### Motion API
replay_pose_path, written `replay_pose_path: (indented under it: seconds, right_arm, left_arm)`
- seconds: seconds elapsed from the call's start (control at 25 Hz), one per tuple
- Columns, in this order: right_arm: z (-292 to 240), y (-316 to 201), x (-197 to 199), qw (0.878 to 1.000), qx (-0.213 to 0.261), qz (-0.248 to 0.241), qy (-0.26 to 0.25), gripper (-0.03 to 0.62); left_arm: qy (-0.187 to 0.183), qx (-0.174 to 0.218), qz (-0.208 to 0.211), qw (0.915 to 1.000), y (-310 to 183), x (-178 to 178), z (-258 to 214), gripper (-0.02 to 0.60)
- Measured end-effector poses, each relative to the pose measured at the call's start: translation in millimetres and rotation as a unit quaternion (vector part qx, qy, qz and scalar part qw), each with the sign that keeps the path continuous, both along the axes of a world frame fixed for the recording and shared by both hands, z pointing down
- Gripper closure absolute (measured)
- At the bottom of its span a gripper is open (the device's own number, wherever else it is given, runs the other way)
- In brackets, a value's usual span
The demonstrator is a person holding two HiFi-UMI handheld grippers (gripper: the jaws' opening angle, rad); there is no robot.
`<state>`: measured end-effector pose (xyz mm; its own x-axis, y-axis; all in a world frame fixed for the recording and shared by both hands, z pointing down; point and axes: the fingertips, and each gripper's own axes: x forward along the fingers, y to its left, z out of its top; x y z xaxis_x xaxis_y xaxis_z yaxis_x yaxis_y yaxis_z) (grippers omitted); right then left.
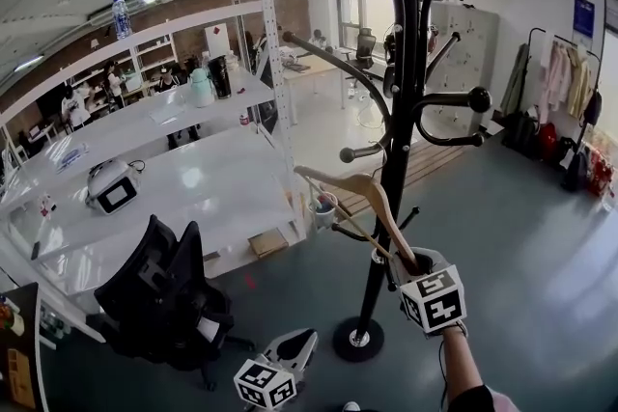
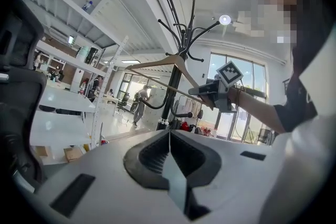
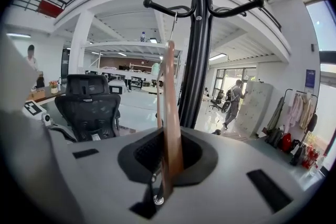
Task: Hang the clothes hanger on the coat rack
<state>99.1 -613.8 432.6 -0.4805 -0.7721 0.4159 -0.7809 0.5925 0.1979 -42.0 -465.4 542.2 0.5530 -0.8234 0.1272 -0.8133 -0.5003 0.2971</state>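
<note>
Lowest and closest in the head view, the left gripper [image 1: 301, 340] hangs at the bottom edge with its jaws pressed together on nothing; its own view shows the dark pads meeting edge to edge. To its right, the right gripper [image 1: 407, 267] is clamped on the wooden clothes hanger [image 1: 359, 190], pinching the end of one sloping arm. From there the wood rises up and left across mid-frame, just beside the black pole of the coat rack [image 1: 399, 92] and, as far as I can tell, on no peg yet. In the right gripper view the hanger runs straight up from the jaws, its thin metal hook near a curved peg at top centre. I judge it light and stiff but smooth-finished — held by one tip, it may swivel in the pinch. A hold nearer the neck, under the hook, would steer it better.
</note>
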Motion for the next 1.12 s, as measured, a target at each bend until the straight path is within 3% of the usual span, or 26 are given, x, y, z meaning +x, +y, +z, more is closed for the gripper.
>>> replay_pose_path:
  seconds: [0.16,0.4,0.64,1.12]
  right_arm:
    - [-5.0,1.3,-0.2,0.998,0.062,0.012,0.007,0.566]
    - [-17.2,8.2,3.1,0.994,0.087,0.038,-0.047,0.485]
    - [-39.7,30.8,18.5,0.985,0.144,0.092,-0.037,0.473]
    - [-50.7,123.4,30.9,0.970,0.152,0.170,-0.081,0.473]
  left_arm:
    - [-0.001,0.000,0.002,1.0000,0.2,0.5,0.6,0.581]
    - [-0.001,-0.001,0.015,0.9999,5.7,-2.7,3.7,0.581]
    - [0.000,0.002,0.026,0.9996,22.8,-13.8,3.5,0.581]
    - [0.003,0.004,0.069,0.9976,75.3,-40.0,4.3,0.581]
